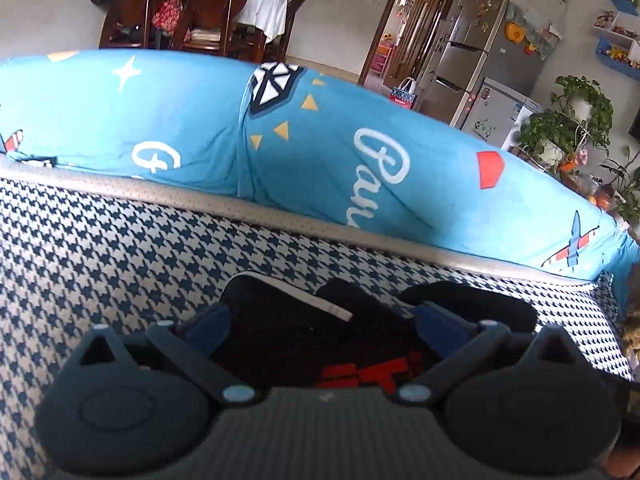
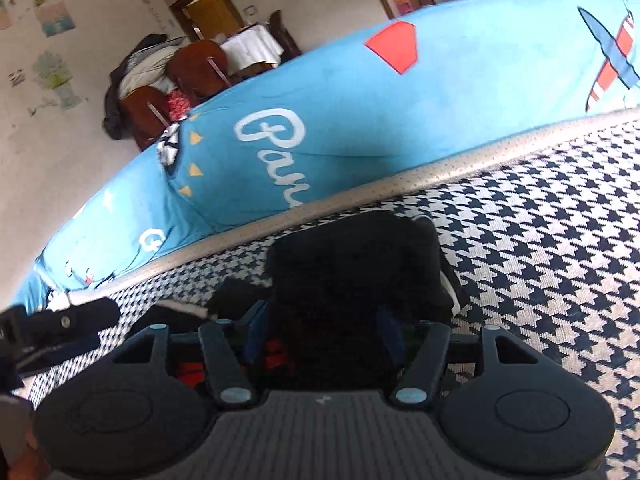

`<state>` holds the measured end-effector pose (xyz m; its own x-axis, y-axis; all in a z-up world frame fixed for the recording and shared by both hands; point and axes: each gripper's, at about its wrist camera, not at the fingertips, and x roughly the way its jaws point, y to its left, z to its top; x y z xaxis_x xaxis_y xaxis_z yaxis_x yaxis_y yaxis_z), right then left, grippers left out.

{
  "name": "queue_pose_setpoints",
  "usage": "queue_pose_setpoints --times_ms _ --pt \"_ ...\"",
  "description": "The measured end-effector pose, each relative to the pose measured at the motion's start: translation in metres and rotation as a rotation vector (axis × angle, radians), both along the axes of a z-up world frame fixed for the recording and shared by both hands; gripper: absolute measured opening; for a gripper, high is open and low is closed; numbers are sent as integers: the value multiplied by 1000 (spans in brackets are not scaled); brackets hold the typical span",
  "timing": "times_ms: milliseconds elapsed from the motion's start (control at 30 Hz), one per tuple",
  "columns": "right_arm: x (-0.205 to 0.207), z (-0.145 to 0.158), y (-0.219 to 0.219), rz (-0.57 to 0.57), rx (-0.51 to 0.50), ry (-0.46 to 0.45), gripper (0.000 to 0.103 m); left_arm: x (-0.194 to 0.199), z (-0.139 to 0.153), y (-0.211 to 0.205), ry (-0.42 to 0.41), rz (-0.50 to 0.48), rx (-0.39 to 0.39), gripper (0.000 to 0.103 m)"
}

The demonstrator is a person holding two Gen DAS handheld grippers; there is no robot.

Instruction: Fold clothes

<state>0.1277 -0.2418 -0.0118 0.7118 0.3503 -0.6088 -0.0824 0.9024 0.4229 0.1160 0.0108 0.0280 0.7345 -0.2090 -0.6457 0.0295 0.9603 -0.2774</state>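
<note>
The left claw [image 1: 320, 320] is spread wide above a black garment [image 1: 288, 332] with red lettering, bunched on a houndstooth cushion [image 1: 120, 248]. The right claw [image 2: 324, 332] has its blue fingers [image 2: 256, 332] either side of a raised fold of the garment [image 2: 352, 272]; whether they pinch it is unclear. A blue patterned cover [image 1: 340, 140] lies behind.

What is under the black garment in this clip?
The black garment lies on the houndstooth cover, visible all around it. Red print shows between the left gripper fingers; anything beneath is covered.
</note>
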Motion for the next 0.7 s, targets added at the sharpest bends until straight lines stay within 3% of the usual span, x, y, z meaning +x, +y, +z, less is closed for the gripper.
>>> queue_pose_setpoints --times_ms 267,467,533,600,700 --pt "28 -20 -4 -42 51 11 64 21 -31 2 48 -17 18 103" --pt "30 -23 1 -49 27 -9 62 34 -53 3 86 -23 32 103" --pt "29 -25 1 -56 17 -12 49 35 -57 4 98 -15 37 103" --pt "28 -26 0 -56 25 -17 25 34 -57 4 97 -7 34 103" --pt "24 -21 2 -49 17 -51 14 32 -57 4 94 2 39 101"
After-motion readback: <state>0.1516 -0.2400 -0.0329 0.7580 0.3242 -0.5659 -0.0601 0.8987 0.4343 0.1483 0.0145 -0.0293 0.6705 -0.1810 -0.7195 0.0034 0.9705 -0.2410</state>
